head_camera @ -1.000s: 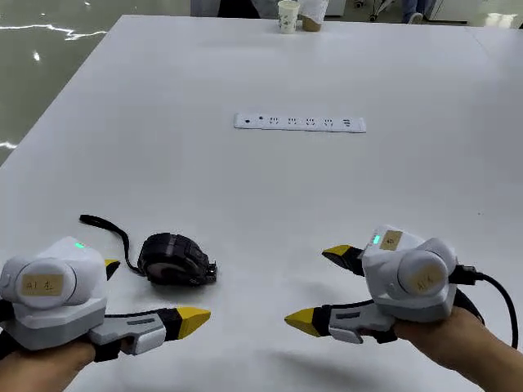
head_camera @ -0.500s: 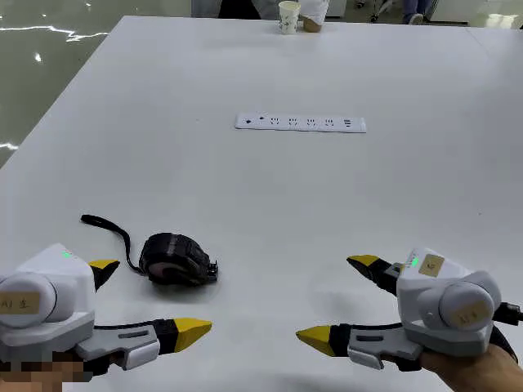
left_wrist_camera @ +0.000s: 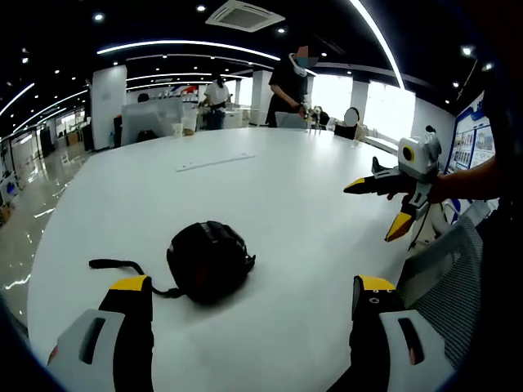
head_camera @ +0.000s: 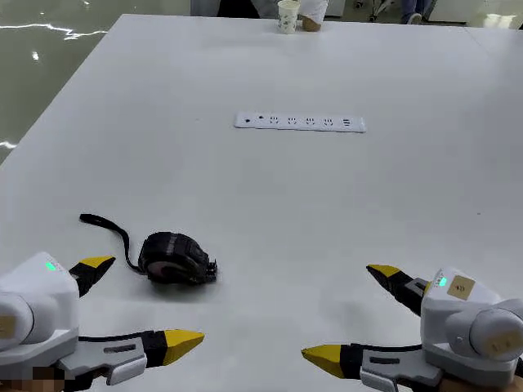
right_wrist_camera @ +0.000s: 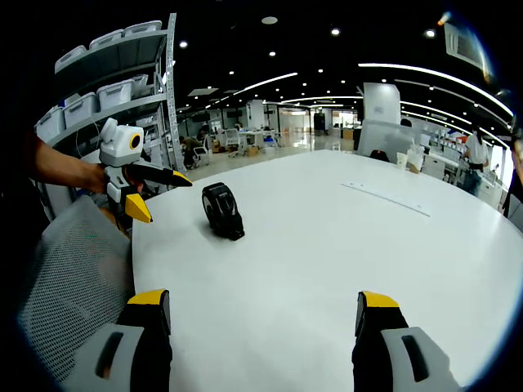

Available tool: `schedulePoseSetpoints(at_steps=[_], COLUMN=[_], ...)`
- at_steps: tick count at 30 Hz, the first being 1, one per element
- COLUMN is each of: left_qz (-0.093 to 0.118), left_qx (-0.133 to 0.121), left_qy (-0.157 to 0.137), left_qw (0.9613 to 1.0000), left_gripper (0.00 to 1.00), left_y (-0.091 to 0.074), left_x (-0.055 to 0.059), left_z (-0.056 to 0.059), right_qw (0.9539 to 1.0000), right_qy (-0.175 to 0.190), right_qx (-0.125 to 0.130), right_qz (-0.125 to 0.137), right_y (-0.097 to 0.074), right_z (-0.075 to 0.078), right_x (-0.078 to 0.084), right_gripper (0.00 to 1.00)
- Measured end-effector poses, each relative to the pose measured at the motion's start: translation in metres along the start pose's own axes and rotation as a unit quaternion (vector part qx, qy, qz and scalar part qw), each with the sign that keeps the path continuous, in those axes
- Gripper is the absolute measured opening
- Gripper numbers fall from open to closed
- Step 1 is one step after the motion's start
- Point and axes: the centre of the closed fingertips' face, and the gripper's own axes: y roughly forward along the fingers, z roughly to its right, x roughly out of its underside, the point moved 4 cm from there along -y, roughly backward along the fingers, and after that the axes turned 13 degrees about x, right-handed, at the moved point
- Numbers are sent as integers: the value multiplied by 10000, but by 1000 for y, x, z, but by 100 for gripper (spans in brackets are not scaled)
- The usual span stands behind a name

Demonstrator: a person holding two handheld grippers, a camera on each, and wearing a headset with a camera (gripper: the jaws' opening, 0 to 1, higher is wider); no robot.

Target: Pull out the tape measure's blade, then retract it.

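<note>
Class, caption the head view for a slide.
Left gripper and right gripper, both open, poised near a black tape measure on a table.

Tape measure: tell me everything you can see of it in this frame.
The tape measure is a black, rounded case, seemingly plastic, with a paler round patch on one side. It seems to stand upright on the white table, blade fully in. A black strap trails from it. Only the table touches it; the open left gripper is close by.
</note>
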Motion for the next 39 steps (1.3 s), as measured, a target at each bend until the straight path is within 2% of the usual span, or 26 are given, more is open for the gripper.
schedulePoseSetpoints(at_steps=[10, 15, 21, 25, 29, 39], left_qz=[186, 131, 72, 71, -16, 33], left_qx=[135, 68, 81, 137, 206, 184], left_qy=[-16, 97, 37, 20, 40, 57], left_qw=[9997, 9998, 9999, 9999, 9998, 9998], left_gripper=[99, 99, 99, 99, 99, 99], left_y=[2, 2, 1, 1, 2, 2], left_x=[-5, -6, -4, -3, -1, -5], left_z=[4, 2, 1, 3, 5, 5], right_qw=[10000, 10000, 10000, 10000, 10000, 10000], right_qy=[-48, -73, -67, -54, -28, -17], right_qx=[-1, -13, -8, -8, -2, -6], right_qz=[42, 50, 64, 74, 74, 46], right_y=[-2, -1, 0, 0, 0, 0], right_z=[0, -1, 0, 0, 1, 2], right_x=[-1, -2, -4, -4, -5, -3], right_gripper=[99, 99, 99, 99, 99, 99])
